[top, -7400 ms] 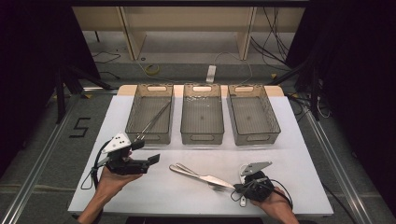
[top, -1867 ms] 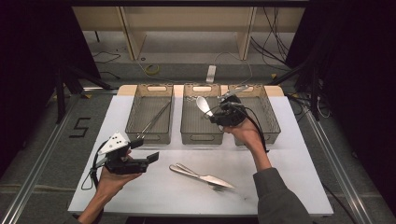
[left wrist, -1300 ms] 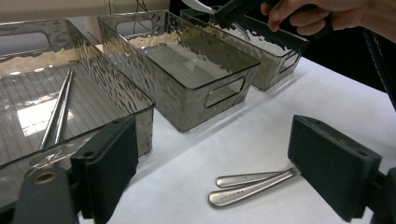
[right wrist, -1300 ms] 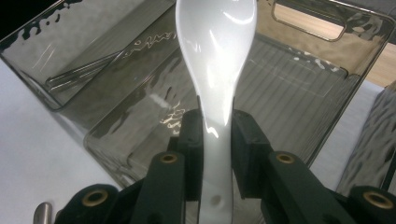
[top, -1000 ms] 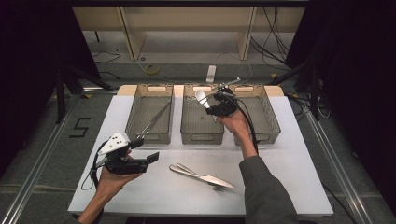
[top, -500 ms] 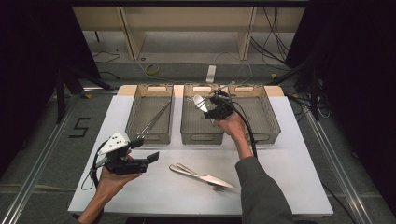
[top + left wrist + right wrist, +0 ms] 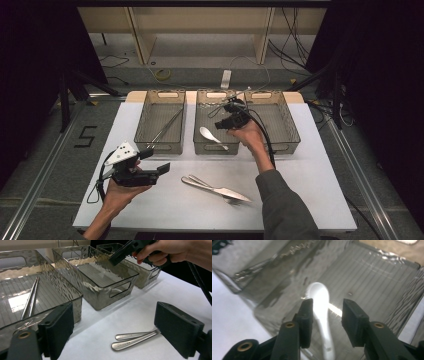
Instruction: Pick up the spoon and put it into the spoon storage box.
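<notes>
A white spoon [image 7: 212,136] [image 7: 320,295] lies on the floor of the middle bin [image 7: 215,150] [image 7: 372,272]. My right gripper [image 7: 221,122] [image 7: 325,303] hovers over that bin, pointing down at the spoon. Its jaws have just been opening and stand apart, with nothing pressed between them. My left gripper [image 7: 157,161] [image 7: 115,315] is held above the table's front left, open and holding nothing. Two metal utensils [image 7: 215,187] [image 7: 135,338] lie side by side on the white table in front of the bins.
Three smoky clear bins stand in a row at the back. The left bin [image 7: 160,147] [image 7: 75,293] holds a pair of metal chopsticks [image 7: 167,127] [image 7: 31,298]. The right bin [image 7: 287,130] stands beside the right hand.
The spoon has left the right gripper and now lies in the middle bin. The right jaws have parted. The left hand has kept still.
</notes>
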A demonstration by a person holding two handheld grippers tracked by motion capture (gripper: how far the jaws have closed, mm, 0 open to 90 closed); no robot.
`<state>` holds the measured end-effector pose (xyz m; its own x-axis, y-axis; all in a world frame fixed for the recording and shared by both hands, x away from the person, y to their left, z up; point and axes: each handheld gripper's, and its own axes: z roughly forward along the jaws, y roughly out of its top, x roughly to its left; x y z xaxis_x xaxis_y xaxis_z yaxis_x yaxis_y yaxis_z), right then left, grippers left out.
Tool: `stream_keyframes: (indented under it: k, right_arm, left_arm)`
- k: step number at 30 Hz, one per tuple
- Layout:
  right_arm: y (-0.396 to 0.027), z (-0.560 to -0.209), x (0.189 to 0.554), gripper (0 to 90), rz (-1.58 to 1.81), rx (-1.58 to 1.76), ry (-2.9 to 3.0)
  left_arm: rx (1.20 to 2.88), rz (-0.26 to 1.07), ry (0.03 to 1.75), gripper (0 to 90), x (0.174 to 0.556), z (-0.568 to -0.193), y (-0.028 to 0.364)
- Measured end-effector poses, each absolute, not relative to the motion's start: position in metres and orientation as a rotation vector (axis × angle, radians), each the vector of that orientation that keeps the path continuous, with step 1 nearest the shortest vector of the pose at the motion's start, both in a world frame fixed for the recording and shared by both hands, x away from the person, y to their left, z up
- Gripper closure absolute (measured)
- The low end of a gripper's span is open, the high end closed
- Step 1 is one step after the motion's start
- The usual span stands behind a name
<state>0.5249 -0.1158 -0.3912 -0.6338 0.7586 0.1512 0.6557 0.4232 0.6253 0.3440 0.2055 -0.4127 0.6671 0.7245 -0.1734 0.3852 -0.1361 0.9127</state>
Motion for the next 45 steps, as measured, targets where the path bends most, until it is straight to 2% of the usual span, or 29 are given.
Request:
stream_keyframes:
  k: [1, 2, 7, 9, 10, 19, 28, 38, 45]
  right_arm:
    - [-0.116, -0.391, 0.525, 60.6, 0.999, 1.261, 2.517]
    - [-0.118, -0.386, 0.518, 55.4, 1.008, 1.227, 2.514]
    - [-0.127, -0.375, 0.493, 46.5, 1.082, 1.136, 2.484]
    - [-0.130, -0.374, 0.486, 45.0, 1.091, 1.114, 2.478]
    - [-0.138, -0.375, 0.474, 43.1, 1.127, 1.094, 2.464]
    - [-0.180, -0.385, 0.416, 39.9, 1.276, 1.080, 2.397]
    - [-0.219, -0.408, 0.376, 37.7, 1.368, 1.130, 2.319]
    - [-0.245, -0.418, 0.347, 36.8, 1.451, 1.176, 2.218]
    - [-0.249, -0.424, 0.335, 35.5, 1.453, 1.168, 2.196]
  left_arm:
    - [1.753, 0.374, 0.895, 15.7, 0.344, -0.413, 0.206]
    - [1.757, 0.375, 0.895, 15.7, 0.344, -0.413, 0.205]
    - [1.757, 0.374, 0.896, 15.7, 0.344, -0.413, 0.205]
    - [1.757, 0.376, 0.897, 15.7, 0.344, -0.413, 0.204]
    - [1.759, 0.376, 0.897, 15.8, 0.345, -0.413, 0.203]
    - [1.778, 0.350, 0.887, 16.5, 0.346, -0.414, 0.195]
    - [1.820, 0.336, 0.879, 18.6, 0.354, -0.416, 0.185]
    - [1.892, 0.314, 0.870, 25.2, 0.367, -0.423, 0.170]
    - [1.955, 0.323, 0.817, 34.6, 0.372, -0.427, 0.157]
